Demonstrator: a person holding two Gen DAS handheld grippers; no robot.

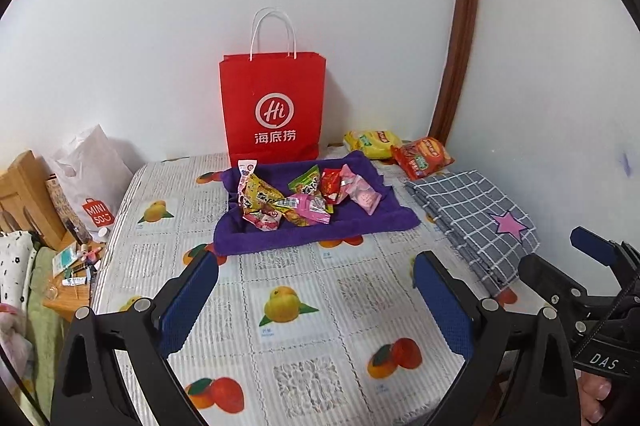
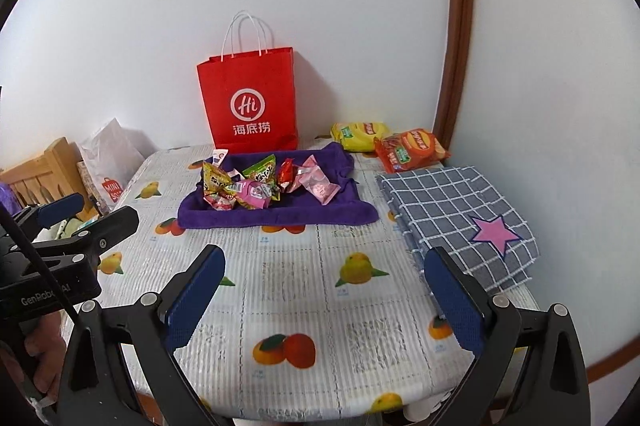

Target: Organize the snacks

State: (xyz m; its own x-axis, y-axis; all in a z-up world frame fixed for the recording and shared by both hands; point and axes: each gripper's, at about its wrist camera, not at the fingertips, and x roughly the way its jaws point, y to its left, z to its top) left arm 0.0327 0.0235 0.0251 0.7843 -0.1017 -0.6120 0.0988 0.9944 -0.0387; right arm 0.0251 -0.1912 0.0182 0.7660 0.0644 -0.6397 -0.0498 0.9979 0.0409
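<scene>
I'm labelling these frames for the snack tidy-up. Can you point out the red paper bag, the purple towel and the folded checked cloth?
red paper bag (image 1: pixel 272 105): left wrist view, front panel at the white logo.
purple towel (image 1: pixel 316 232): left wrist view, bare front edge below the snacks.
folded checked cloth (image 2: pixel 448 201): right wrist view, top layer, left of the pink star.

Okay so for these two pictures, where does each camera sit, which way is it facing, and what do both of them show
Left wrist view: sits on the left gripper, looking forward and down across the fruit-print tablecloth; its own open blue-padded fingers show, the right gripper at the right edge.
Right wrist view: sits on the right gripper, facing likewise; its open fingers show, the left gripper at the left edge.
Shared: the red paper bag, purple towel heaped with snack packets, grey checked cloth.
</scene>
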